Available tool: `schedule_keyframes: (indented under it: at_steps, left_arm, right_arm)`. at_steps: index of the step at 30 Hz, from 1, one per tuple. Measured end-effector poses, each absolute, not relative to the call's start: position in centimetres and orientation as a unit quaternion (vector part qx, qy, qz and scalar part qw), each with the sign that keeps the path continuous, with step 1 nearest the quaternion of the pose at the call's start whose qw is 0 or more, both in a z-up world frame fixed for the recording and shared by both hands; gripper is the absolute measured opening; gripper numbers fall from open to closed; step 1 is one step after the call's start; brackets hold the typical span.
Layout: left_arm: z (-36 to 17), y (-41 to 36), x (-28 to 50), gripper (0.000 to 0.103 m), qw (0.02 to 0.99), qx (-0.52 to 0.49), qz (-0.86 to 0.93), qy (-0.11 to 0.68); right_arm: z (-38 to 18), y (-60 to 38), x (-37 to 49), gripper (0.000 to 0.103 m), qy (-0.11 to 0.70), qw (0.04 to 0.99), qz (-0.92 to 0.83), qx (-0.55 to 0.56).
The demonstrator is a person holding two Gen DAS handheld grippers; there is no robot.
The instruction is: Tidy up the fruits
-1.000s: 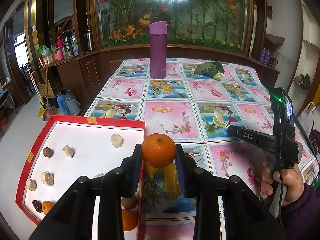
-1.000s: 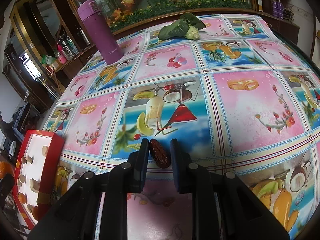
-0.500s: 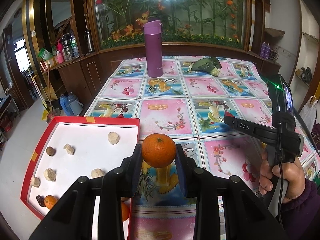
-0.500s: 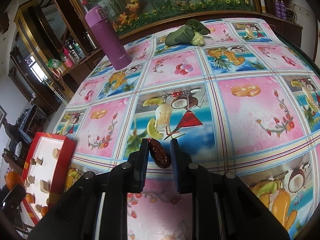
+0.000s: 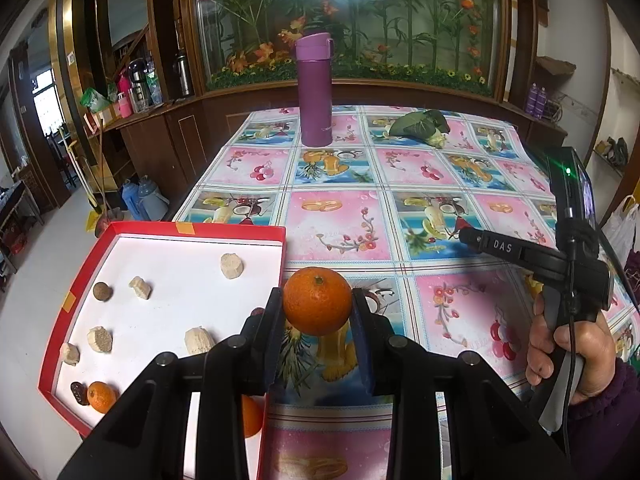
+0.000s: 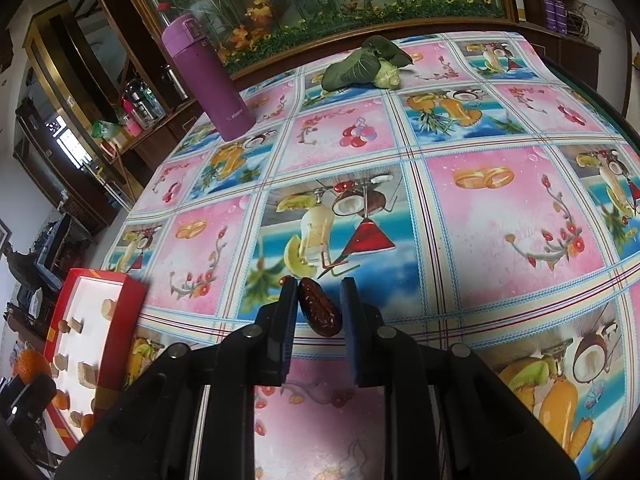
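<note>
Orange (image 5: 317, 301) | stem up, clamped in left gripper (image 5: 318, 312) | date (image 6: 321, 312) | long axis upper-left to lower-right, clamped in right gripper (image 6: 320, 314) | date seen only by right wrist.

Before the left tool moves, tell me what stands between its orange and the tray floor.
Only the tray's red right wall, just left of the orange held in the left tool. The white floor beyond it has bare space among the scattered pieces. The fruit is held above the table, so it probably clears the wall.

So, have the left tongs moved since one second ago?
Yes. The left tongs, holding the orange, have backed away and risen: the purple bottle looks smaller and more of the red tray shows.
</note>
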State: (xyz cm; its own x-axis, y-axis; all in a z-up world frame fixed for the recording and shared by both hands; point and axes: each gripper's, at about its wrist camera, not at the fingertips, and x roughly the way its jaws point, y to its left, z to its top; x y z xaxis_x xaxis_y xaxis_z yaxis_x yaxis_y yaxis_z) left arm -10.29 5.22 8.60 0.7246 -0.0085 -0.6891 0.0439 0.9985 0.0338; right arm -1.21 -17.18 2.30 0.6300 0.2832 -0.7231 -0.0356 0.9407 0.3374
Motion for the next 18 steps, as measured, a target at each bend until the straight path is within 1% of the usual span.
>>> schedule_keyframes:
  at_steps: [12, 18]
  left_arm:
    - [8.1, 7.3, -9.6, 0.031, 0.929, -0.002, -0.018, 0.371]
    - [8.0, 9.4, -9.5, 0.031, 0.930, -0.021, -0.015, 0.368]
  right_arm:
    - [1.5, -17.1, -0.9, 0.024, 0.432, 0.889, 0.072, 0.137]
    - [2.3, -16.3, -1.7, 0.024, 0.424, 0.886, 0.090, 0.163]
